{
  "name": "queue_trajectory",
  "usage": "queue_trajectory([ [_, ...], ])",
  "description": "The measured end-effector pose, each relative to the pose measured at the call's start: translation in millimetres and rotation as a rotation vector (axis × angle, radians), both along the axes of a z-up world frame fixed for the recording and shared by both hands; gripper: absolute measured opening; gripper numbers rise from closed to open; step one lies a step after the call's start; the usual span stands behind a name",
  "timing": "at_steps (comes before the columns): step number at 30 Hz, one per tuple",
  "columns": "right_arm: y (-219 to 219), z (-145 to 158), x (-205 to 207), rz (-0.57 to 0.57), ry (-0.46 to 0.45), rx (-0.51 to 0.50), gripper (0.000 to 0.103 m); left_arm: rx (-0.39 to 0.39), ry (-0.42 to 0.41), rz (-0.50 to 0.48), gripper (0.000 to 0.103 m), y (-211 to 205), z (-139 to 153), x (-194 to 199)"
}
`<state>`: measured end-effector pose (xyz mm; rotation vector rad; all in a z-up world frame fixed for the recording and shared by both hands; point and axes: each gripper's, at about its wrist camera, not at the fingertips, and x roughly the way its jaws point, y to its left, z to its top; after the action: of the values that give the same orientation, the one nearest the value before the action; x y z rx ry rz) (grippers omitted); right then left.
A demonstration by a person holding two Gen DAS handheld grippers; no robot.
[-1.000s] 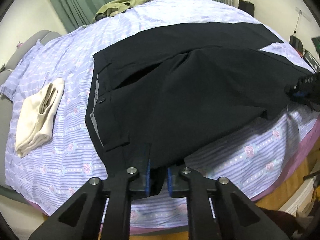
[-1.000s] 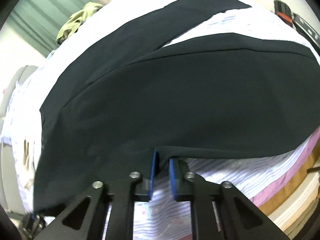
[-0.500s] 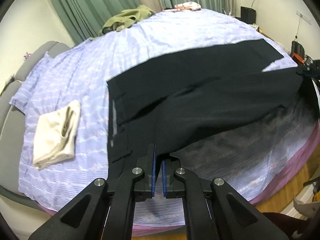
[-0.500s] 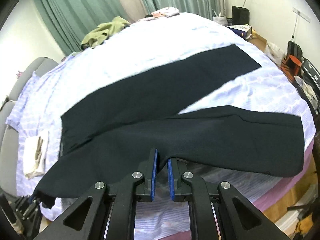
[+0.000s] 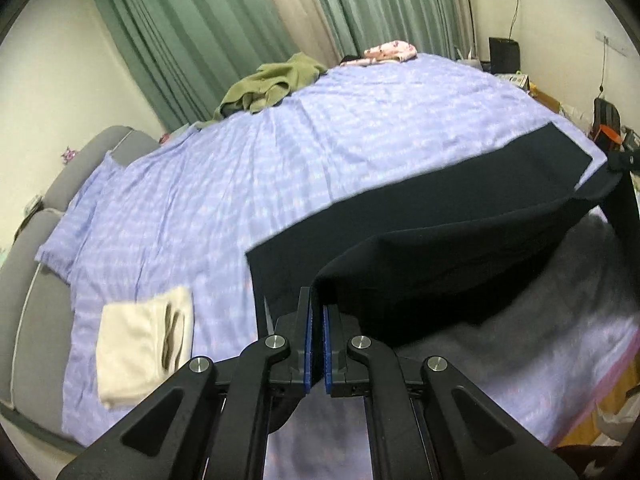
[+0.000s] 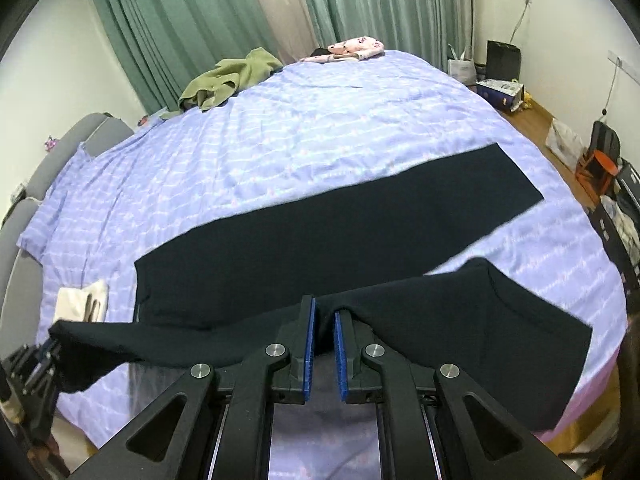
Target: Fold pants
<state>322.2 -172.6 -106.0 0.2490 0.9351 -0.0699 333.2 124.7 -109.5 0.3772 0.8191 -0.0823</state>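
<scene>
Black pants [image 5: 440, 248] lie lengthwise on the lilac bed sheet [image 5: 240, 180]. The far leg [image 6: 360, 216] rests flat on the sheet. The near leg [image 6: 500, 340] is raised off the bed and hangs stretched between my two grippers. My left gripper [image 5: 316, 300] is shut on the pants' near edge at the waist end; it also shows at the lower left of the right wrist view as the left gripper [image 6: 36, 364]. My right gripper [image 6: 324, 308] is shut on the near leg's edge farther along, with fabric pinched at its tips. It appears small at the far right as the right gripper [image 5: 622, 160].
A folded cream cloth [image 5: 144, 340] lies left of the waistband. An olive garment [image 5: 272, 84] and a pink garment [image 5: 388, 50] sit at the far edge by green curtains. A grey headboard [image 5: 24, 280] bounds the left. Bags and boxes [image 6: 500, 88] stand on the floor at right.
Both grippers have risen with the pants' near edge in them. The near leg and waist corner have come off the sheet and now hang between them; the far leg stayed flat.
</scene>
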Motion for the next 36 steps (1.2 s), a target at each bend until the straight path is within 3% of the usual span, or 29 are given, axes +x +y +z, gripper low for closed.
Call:
queue_trajectory([
  [8, 13, -3, 88, 0.077, 0.017, -0.113, 0.01, 0.032, 0.017, -0.041, 0.006, 0, -10, 100],
  [17, 30, -56, 222, 0.175, 0.113, -0.189, 0.009, 0.057, 0.154, -0.015, 0.006, 9, -77, 207],
  [26, 33, -115, 276, 0.203, 0.22, -0.247, 0.009, 0.107, 0.29, -0.041, 0.007, 0, -145, 262],
  [28, 32, -124, 286, 0.201, 0.234, -0.262, 0.009, 0.118, 0.304, -0.035, 0.013, -2, -153, 268],
  [29, 32, -126, 289, 0.196, 0.239, -0.265, 0.009, 0.128, 0.299, -0.024, 0.022, -3, -155, 270],
  [31, 30, -132, 292, 0.181, 0.254, -0.251, 0.009, 0.121, 0.269, 0.0, 0.042, -2, -150, 274],
  [32, 30, -133, 292, 0.176, 0.26, -0.243, 0.011, 0.099, 0.26, 0.014, 0.063, -1, -145, 274],
  [33, 31, -132, 291, 0.175, 0.261, -0.231, 0.012, 0.069, 0.253, 0.021, 0.07, 0, -139, 274],
  [34, 31, -130, 289, 0.176, 0.259, -0.218, 0.018, 0.027, 0.236, 0.021, 0.07, 1, -130, 270],
  [36, 32, -124, 286, 0.18, 0.252, -0.193, 0.032, 0.014, 0.215, 0.02, 0.07, -1, -119, 265],
])
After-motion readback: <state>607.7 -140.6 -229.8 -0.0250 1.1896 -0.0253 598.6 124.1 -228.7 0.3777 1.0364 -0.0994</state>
